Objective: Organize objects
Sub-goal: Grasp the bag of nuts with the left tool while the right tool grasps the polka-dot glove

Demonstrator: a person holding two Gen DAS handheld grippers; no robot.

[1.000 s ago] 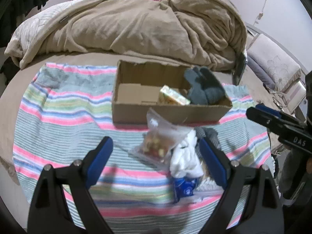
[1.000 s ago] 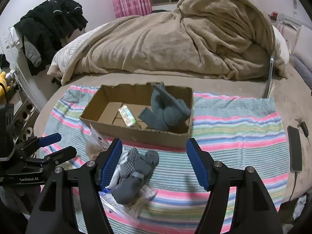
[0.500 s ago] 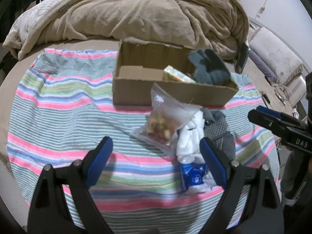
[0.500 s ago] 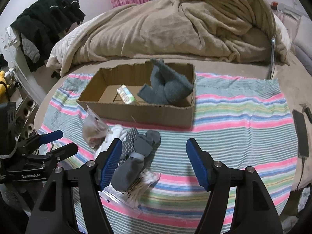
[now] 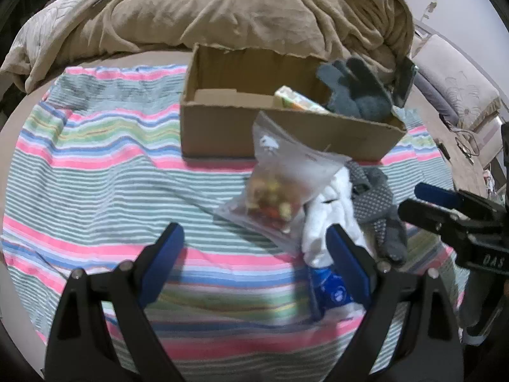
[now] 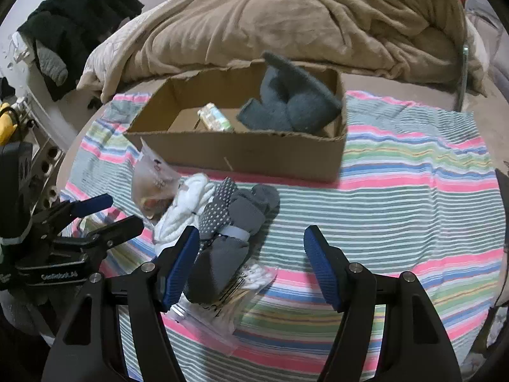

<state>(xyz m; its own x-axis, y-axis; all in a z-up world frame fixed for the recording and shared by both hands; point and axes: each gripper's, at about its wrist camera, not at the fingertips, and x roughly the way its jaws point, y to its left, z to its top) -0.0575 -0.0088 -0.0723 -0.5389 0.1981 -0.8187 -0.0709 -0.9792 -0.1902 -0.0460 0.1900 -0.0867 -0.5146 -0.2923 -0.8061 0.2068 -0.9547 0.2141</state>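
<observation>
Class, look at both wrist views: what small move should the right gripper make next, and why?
Probably shift the right gripper slightly left and lower it over the grey socks. Its jaws are open and empty, the socks lie off-centre beside its left finger, outside the cardboard box.

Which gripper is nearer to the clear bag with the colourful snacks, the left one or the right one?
Left. The left gripper hovers open just in front of the snack bag. The right gripper is farther, open over the grey socks beside it.
</observation>
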